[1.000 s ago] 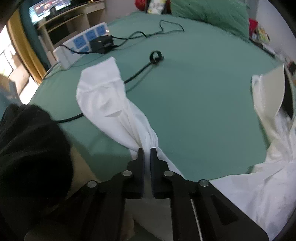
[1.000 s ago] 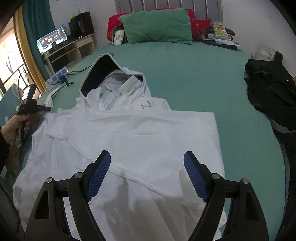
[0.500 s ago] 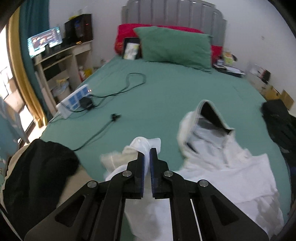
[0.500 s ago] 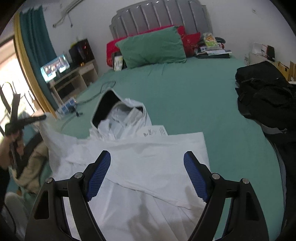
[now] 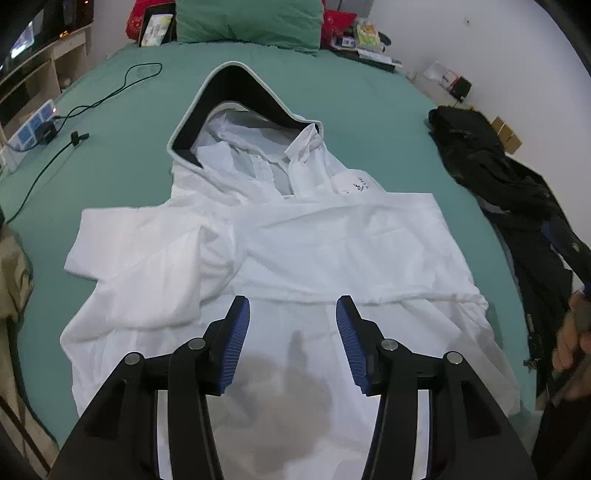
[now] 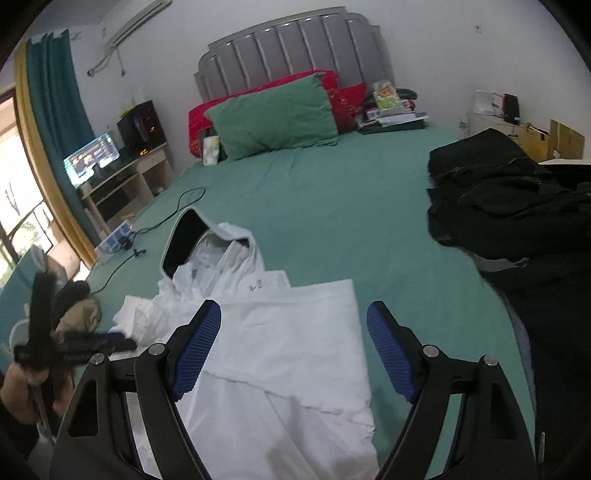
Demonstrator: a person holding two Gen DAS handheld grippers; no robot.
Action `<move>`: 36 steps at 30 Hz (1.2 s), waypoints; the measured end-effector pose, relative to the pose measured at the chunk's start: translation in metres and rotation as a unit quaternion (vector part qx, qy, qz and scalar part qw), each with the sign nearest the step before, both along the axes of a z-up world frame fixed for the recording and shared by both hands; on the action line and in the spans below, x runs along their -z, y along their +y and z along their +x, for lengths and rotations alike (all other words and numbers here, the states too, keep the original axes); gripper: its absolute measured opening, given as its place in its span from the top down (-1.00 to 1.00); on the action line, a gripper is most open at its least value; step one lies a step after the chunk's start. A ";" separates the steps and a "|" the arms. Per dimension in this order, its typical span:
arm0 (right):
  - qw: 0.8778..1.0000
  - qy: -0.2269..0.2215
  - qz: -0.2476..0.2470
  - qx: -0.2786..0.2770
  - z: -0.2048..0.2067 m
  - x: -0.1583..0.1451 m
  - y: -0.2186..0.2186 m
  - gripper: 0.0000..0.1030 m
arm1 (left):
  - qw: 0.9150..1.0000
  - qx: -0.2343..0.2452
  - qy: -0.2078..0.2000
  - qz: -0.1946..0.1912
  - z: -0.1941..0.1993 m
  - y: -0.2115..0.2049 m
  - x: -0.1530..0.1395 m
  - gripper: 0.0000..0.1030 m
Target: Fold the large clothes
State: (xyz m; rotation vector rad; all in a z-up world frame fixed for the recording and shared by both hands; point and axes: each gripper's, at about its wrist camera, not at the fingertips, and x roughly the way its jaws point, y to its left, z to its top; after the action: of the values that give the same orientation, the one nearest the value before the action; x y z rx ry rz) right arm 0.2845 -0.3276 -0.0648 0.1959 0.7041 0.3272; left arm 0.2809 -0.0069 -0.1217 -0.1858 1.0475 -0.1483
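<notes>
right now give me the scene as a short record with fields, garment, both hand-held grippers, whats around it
garment: white hooded jacket, spread flat on the green bed, hood toward the pillow
left sleeve: folded in across the body
left hand-held gripper: open, over the hem, holding nothing
right hand-held gripper: open, empty
beside: black clothes, power strip

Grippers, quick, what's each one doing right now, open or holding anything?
Left gripper: open, holding nothing, above the white hoodie.
Right gripper: open, holding nothing, also above the hoodie.
</notes>
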 end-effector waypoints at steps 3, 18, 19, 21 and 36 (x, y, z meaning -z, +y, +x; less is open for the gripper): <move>1.000 0.010 -0.016 0.003 0.004 0.007 0.010 -0.58 | 1.000 -0.017 -0.019 -0.011 -0.020 0.033 -0.014 -0.01; 0.986 0.043 -0.090 -0.135 0.005 0.036 0.238 -0.55 | 0.976 -0.149 -0.094 0.126 -0.031 0.204 -0.005 -0.19; 0.984 0.040 -0.094 -0.147 0.006 0.036 0.255 -0.53 | 0.976 -0.148 -0.095 0.126 -0.032 0.208 -0.006 -0.19; 0.978 0.038 -0.106 -0.175 0.011 0.041 0.294 -0.40 | 0.975 -0.147 -0.107 0.124 -0.034 0.213 -0.011 -0.19; 0.942 0.116 -0.145 -0.280 0.040 0.126 0.445 0.45 | 0.962 -0.219 -0.131 0.096 -0.048 0.276 -0.033 -0.19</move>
State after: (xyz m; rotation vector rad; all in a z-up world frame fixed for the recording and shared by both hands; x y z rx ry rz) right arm 0.3246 0.1174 -0.1913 -0.2601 1.0303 0.7446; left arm 0.2329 0.2689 -0.0888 -0.2113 0.7301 0.3214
